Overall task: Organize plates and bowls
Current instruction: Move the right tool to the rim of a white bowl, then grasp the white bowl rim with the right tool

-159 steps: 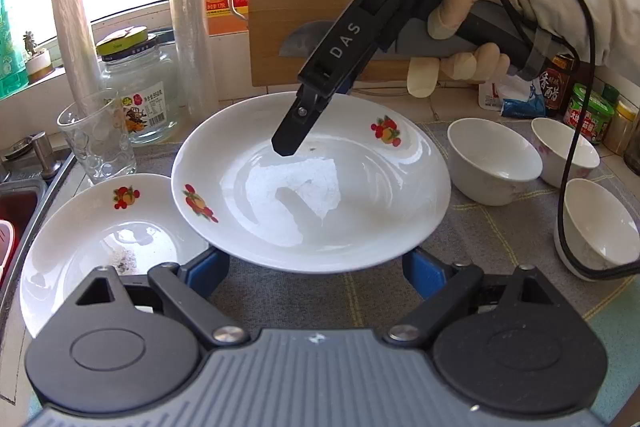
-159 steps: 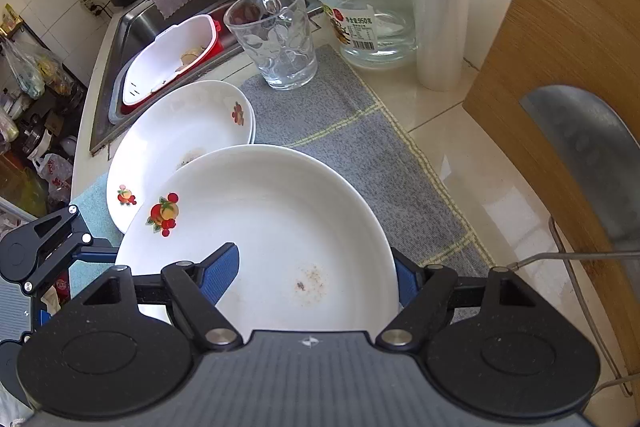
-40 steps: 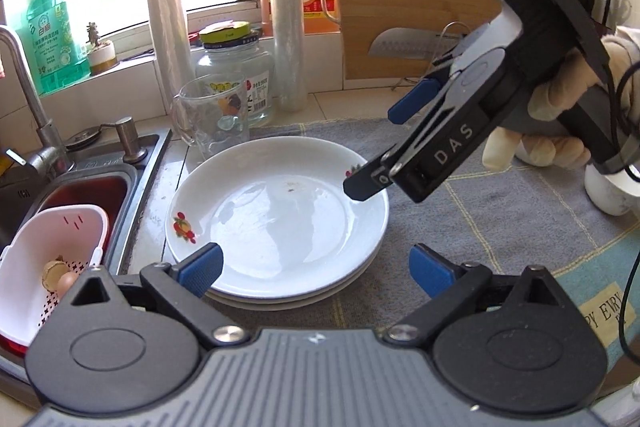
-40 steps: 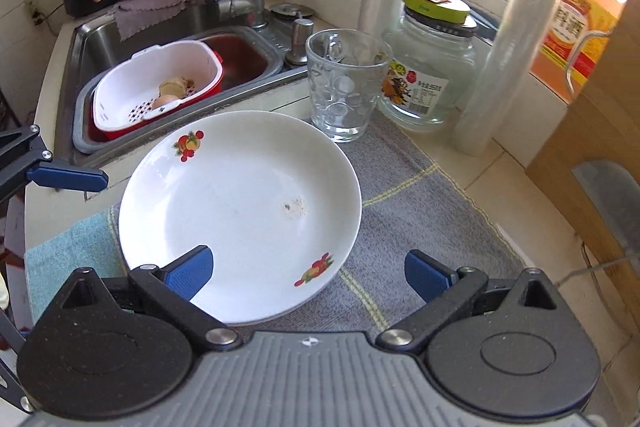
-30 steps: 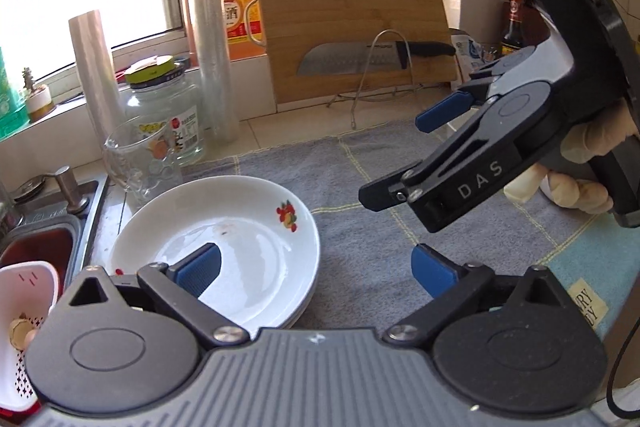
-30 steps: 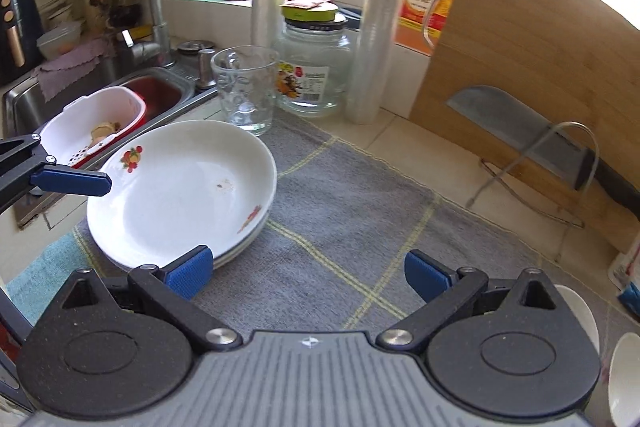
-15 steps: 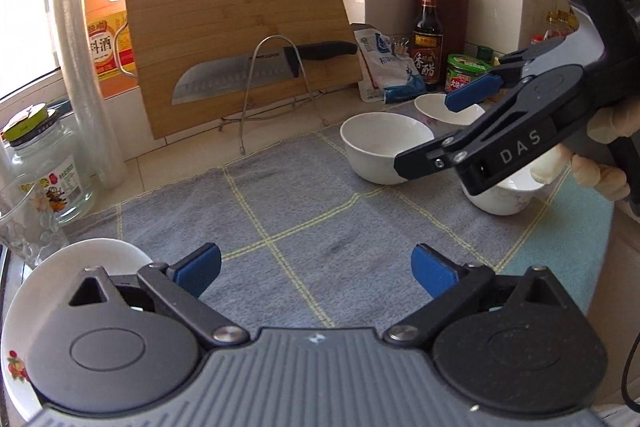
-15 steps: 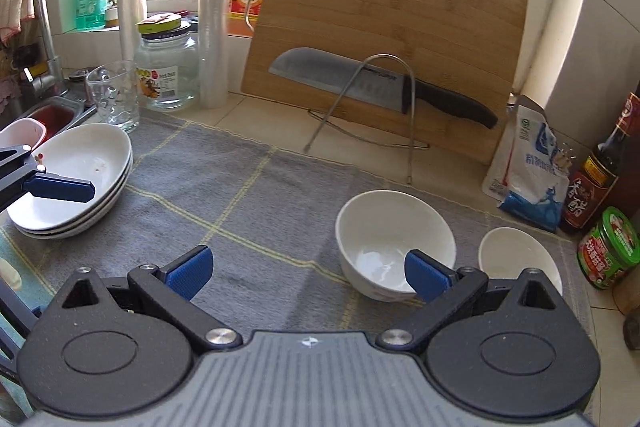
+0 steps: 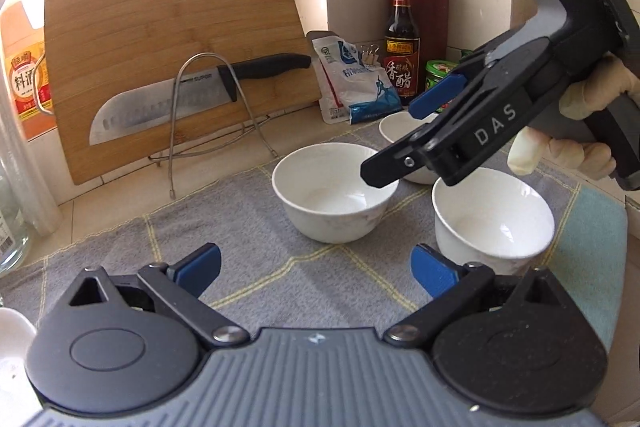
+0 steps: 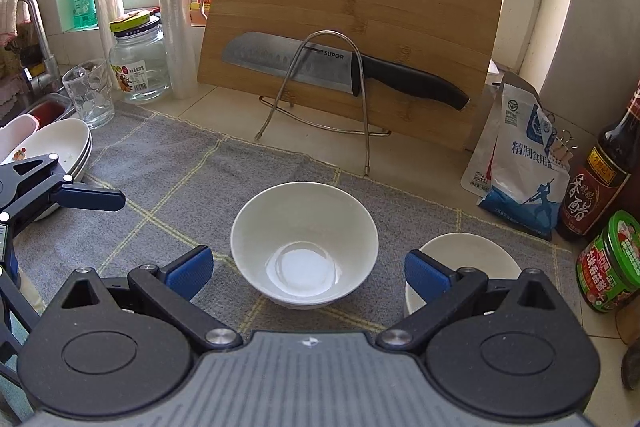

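Note:
Three white bowls stand on the grey mat [image 9: 280, 219]: a middle bowl [image 9: 335, 191], a nearer right bowl [image 9: 494, 223] and a far bowl [image 9: 404, 127] partly hidden by the right gripper. In the right wrist view the middle bowl [image 10: 304, 251] lies just ahead between the open jaws of my right gripper [image 10: 306, 269], with another bowl [image 10: 466, 263] beside it. My left gripper [image 9: 316, 269] is open and empty above the mat, short of the bowls. Two stacked white plates [image 10: 64, 147] sit at the mat's left end.
A wooden cutting board [image 10: 352, 23] leans at the back with a knife [image 10: 344, 67] on a wire stand. A salt bag [image 10: 516, 163], vinegar bottle [image 10: 592, 183] and green-lidded jar [image 10: 612, 263] stand right. A glass [image 10: 88, 93], jar [image 10: 138, 63] and the sink are left.
The plate was set onto the other plate and released. Both grippers then swung right from the plates to the bowls. The right gripper now hovers over the middle bowl.

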Tool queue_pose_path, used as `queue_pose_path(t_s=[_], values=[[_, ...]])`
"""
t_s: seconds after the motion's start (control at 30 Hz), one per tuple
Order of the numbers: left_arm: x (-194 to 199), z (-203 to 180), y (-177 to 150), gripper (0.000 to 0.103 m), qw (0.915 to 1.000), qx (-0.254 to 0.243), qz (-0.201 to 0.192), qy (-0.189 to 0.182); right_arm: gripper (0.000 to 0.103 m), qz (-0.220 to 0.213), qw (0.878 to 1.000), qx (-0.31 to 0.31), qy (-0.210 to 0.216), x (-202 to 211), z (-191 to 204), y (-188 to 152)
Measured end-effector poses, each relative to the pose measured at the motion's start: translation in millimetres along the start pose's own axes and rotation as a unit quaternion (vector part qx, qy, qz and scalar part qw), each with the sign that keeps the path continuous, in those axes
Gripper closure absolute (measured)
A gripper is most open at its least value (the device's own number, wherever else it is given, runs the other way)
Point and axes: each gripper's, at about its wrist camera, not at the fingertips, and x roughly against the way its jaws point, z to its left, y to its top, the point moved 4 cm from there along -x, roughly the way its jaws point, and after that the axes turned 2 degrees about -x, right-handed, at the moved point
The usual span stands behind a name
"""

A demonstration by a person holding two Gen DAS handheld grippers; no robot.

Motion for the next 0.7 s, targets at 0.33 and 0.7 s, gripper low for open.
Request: queue_pose_path(t_s=[0.33, 0.7], values=[[-47.1, -13.2, 14.4, 0.003, 1.0000, 0.005, 0.000, 0.004, 0.004, 0.043, 0.997, -0.004, 0.069, -45.5, -32.4, 13.7], [-69.2, -12.5, 15.6, 0.008, 0.9995, 0.016, 0.018, -0.019, 0.014, 0.076, 0.991, -0.010, 0.111, -72.0, -37.1, 20.4]])
